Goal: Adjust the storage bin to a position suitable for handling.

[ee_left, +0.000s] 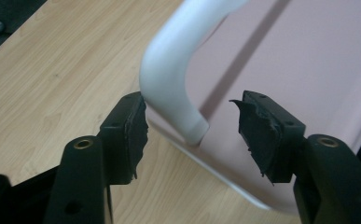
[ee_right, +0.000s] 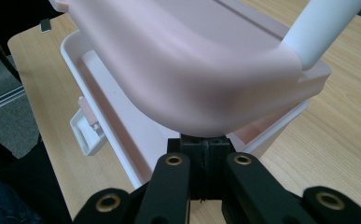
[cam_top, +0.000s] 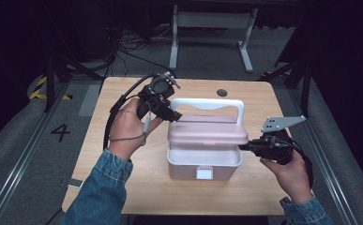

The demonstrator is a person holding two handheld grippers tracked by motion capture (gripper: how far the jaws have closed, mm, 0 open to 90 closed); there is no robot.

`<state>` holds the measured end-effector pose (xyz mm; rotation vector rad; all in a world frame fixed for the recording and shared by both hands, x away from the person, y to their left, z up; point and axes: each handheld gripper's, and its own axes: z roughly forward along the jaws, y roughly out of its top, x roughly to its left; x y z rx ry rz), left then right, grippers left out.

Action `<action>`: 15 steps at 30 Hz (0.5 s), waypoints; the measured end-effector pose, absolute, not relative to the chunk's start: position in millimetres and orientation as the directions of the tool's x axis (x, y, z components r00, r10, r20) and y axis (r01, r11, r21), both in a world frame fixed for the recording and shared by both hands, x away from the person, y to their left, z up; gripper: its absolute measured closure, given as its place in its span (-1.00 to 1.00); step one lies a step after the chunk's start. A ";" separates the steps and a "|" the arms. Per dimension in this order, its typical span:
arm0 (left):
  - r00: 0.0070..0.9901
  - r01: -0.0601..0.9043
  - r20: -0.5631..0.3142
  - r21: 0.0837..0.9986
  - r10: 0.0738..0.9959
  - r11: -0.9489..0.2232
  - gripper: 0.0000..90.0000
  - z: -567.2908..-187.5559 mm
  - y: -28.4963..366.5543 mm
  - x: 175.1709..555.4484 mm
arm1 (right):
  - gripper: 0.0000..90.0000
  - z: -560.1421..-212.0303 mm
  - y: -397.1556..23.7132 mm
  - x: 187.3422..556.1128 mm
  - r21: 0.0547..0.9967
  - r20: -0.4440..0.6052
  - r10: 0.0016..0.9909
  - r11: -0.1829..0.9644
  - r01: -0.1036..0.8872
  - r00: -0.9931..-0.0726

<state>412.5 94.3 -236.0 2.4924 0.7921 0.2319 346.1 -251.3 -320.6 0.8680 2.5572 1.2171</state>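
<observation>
A pink storage box (cam_top: 204, 161) with a white base sits near the middle of a wooden desk (cam_top: 123, 187), its front latch facing the near edge. Its pink lid (cam_top: 206, 132) is lifted partway, and the white handle (cam_top: 207, 105) stands upright above it. The left claw (ee_left: 192, 128) is open, its jaws standing either side of the handle's foot without pressing it. The right claw (ee_right: 206, 151) is shut, its tips tucked just under the raised lid's corner.
</observation>
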 end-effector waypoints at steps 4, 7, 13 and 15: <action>0.805 0.512 0.020 0.481 0.592 -0.712 -0.07 -238.4 110.3 402.6 | 1.00 -319.0 -249.5 346.7 0.752 0.064 0.579 0.508 0.420 -0.813; 0.801 0.520 0.031 0.459 0.598 -0.721 -0.07 -242.3 117.5 397.4 | 1.00 -317.9 -249.3 347.5 0.757 0.062 0.580 0.503 0.416 -0.812; 0.803 0.519 0.060 0.419 0.593 -0.745 -0.10 -255.5 127.8 385.3 | 1.00 -311.9 -249.9 348.3 0.773 0.058 0.582 0.488 0.406 -0.811; 0.808 0.514 0.054 0.420 0.587 -0.747 -0.10 -259.6 129.6 382.2 | 1.00 -310.2 -250.2 349.2 0.779 0.062 0.584 0.478 0.405 -0.809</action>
